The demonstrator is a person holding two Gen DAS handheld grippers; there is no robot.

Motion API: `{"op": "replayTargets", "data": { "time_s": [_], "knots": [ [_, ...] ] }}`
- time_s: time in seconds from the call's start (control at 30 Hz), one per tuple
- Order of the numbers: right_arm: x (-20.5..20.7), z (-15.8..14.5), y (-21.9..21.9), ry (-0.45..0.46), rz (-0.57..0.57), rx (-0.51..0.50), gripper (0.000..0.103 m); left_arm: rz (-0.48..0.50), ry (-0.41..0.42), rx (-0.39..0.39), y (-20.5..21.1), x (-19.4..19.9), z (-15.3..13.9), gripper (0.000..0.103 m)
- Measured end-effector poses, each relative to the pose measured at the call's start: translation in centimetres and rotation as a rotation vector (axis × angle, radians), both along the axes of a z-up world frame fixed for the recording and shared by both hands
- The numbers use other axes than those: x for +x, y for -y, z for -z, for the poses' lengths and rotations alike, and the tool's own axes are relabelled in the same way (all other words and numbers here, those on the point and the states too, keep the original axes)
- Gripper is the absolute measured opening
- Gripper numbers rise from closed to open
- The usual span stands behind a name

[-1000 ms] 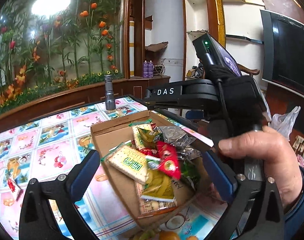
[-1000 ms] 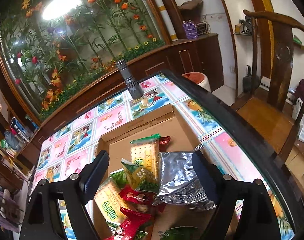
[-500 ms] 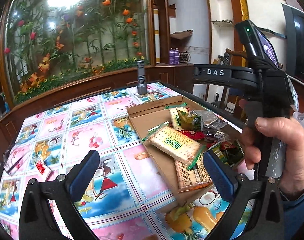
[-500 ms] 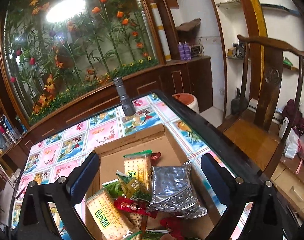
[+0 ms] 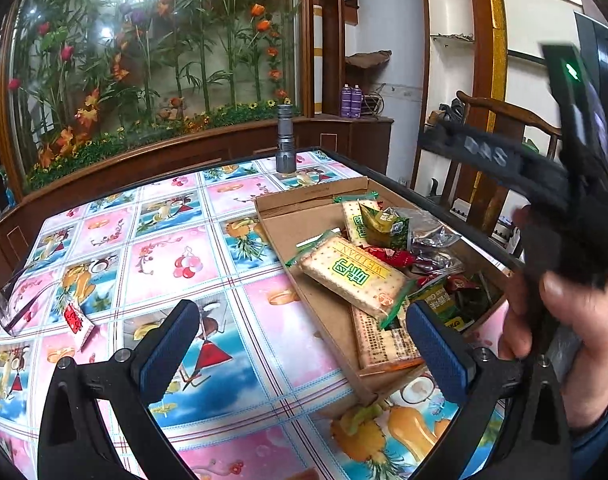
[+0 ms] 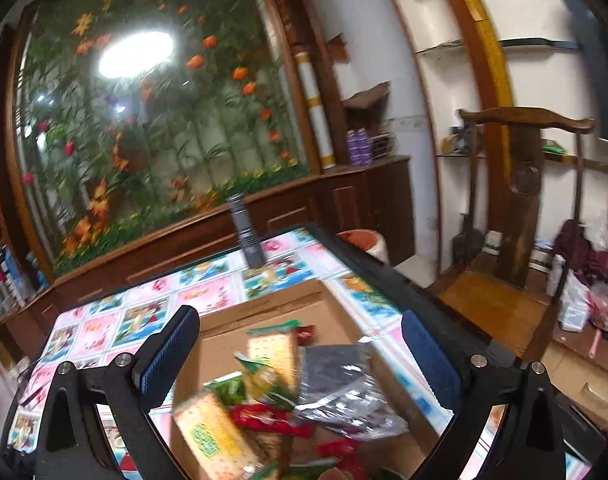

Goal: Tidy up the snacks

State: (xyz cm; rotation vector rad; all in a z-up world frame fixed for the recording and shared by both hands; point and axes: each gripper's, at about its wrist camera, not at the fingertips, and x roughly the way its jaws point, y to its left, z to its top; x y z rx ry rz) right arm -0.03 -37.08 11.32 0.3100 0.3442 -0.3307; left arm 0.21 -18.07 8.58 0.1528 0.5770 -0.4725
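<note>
Hovering spread and empty, right gripper (image 6: 300,356) frames blurred snack packets in shallow brown cardboard box (image 6: 264,304); left gripper (image 5: 300,346) likewise spread, box partly cut off beyond its right jaw.

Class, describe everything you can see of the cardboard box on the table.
The cardboard box is a shallow, open, brown tray with low walls. It lies flat on the tablecloth near the table's right edge. Snack packets are piled in its near part; its far part is bare. A cracker packet rests over its left wall. Neither gripper touches it.
</note>
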Motion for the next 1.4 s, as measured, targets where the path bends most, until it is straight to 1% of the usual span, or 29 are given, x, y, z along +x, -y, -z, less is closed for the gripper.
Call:
{"op": "replayTargets", "data": {
  "time_s": [0.1,0.23,0.33,0.43,0.5,0.6,0.7,0.87,0.93,1.0,1.13,1.4],
  "knots": [
    [-2.4,0.8,-0.4,0.003,0.049,-0.028,0.102,0.009,0.014,0.006,0.0,-1.0,-0.2,0.103],
    [-5.4,1.2,-1.7,0.024,0.048,-0.094,0.102,0.014,0.047,0.080,0.3,-2.7,-0.3,0.103],
    [-7.5,0.9,-2.7,0.067,0.045,-0.121,0.102,-0.039,0.071,0.121,-0.3,-3.5,-0.1,0.103],
    [-9.1,0.5,-3.5,0.096,0.054,-0.160,0.102,-0.087,0.074,0.125,-1.3,-3.5,0.0,0.103],
    [-9.9,0.4,-3.7,0.132,0.063,-0.171,0.102,-0.100,0.041,0.109,-1.9,-2.8,0.1,0.103],
    [-9.7,0.7,-3.9,0.117,0.051,-0.170,0.102,-0.113,-0.011,0.101,-2.2,-1.9,0.6,0.103],
    [-9.3,0.9,-4.2,0.096,0.038,-0.186,0.102,-0.146,-0.017,0.129,-2.1,-1.6,1.0,0.103],
    [-9.2,1.1,-4.7,0.090,0.024,-0.200,0.102,-0.139,-0.053,0.138,-1.8,-1.1,1.7,0.103],
    [-8.7,1.3,-4.7,0.068,0.016,-0.199,0.102,-0.131,-0.070,0.131,-1.8,-1.0,1.8,0.103],
    [-8.5,1.4,-4.4,0.051,0.011,-0.185,0.102,-0.139,-0.066,0.133,-1.8,-1.0,1.8,0.103],
    [-8.9,1.4,-3.8,0.071,0.015,-0.158,0.102,-0.155,-0.059,0.139,-2.0,-0.9,1.8,0.103],
    [-8.9,1.4,-4.1,0.066,0.015,-0.167,0.102,-0.160,-0.058,0.152,-2.0,-0.8,2.1,0.103]
  ]
}}
